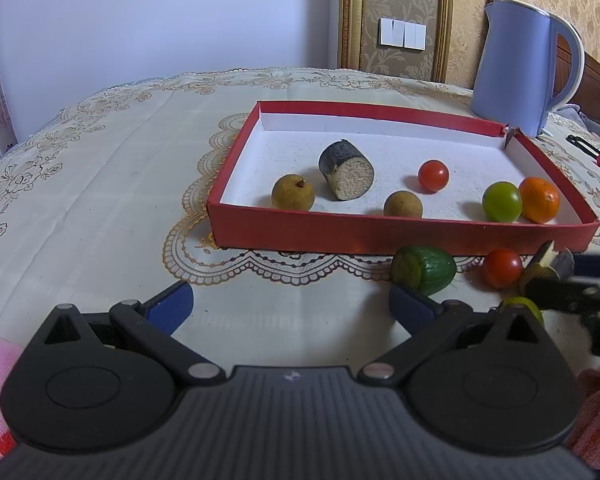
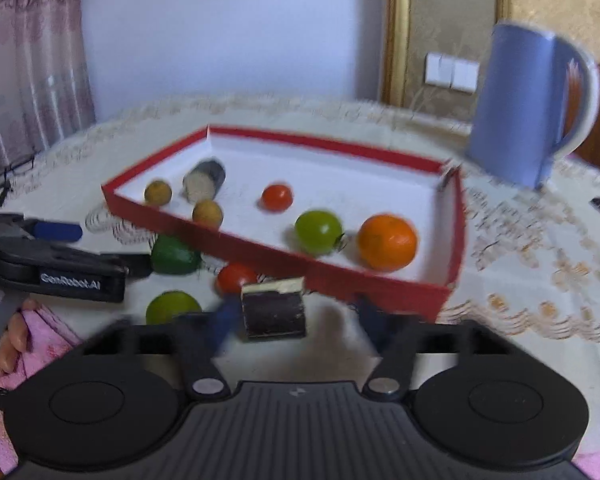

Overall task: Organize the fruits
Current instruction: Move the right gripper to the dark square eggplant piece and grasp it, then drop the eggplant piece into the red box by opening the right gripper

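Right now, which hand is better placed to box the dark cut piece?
Right. The dark cut piece sits between the right tongs, just before the red box; the left tongs stand open over bare cloth, away from it.

My left tool (image 1: 290, 300) is matt black plastic, ribbed on its body, with shiny metal pins; the red tray (image 1: 380, 234) looks like matt cardboard with a white, speckled paper lining; the counter's cloth (image 1: 100, 168) is smooth with lace-patterned print; the kettle (image 1: 516, 64) is smooth, glossy blue plastic.
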### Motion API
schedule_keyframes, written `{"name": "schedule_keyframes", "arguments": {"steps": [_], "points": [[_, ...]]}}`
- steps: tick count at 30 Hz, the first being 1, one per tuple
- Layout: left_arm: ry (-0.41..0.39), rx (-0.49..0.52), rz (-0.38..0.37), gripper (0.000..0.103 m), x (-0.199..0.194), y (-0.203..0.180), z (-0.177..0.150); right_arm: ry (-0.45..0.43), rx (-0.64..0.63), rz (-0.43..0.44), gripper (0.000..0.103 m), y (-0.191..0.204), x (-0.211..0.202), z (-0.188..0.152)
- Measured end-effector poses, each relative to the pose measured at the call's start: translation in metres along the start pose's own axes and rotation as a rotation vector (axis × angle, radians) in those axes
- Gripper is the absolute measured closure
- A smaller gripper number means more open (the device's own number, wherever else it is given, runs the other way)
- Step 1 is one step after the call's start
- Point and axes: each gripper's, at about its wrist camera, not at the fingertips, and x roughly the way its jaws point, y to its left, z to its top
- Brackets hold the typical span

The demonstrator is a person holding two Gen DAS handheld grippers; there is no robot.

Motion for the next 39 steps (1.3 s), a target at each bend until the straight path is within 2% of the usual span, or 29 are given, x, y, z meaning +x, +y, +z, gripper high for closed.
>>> {"name": "schedule_keyframes", "arguments": {"steps": [1,3,11,17,22,27,33,39], "points": [[0.000,0.000,0.000,0.000,0.000,0.000,0.000,0.020,0.007,0.030,0.067,-0.001,0.005,0.000],[0.000,0.000,0.000,0.000,0.000,0.000,0.000,0.006,-0.013,0.025,0.070,0.001,0.006,-0.003],[0.000,0.000,0.000,0.000,0.000,0.000,0.000,-0.061,-0.025,0.016,0.071,0.002,-0.016,-0.011],[0.000,0.000,0.000,0.000,0.000,0.000,0.000,-0.156,-0.018,-0.048,0.071,-0.011,-0.037,0.005],[0.000,0.000,0.000,0.000,0.000,0.000,0.000,-0.187,0.022,-0.128,0.071,-0.034,-0.020,0.032],[0.000,0.000,0.000,0.000,0.000,0.000,0.000,-0.137,0.072,-0.187,0.071,-0.058,0.023,0.059],[0.000,0.000,0.000,0.000,0.000,0.000,0.000,-0.029,0.104,-0.200,0.071,-0.075,0.072,0.073],[0.000,0.000,0.000,0.000,0.000,0.000,0.000,-0.009,0.086,-0.203,0.071,-0.073,0.083,0.078]]}}
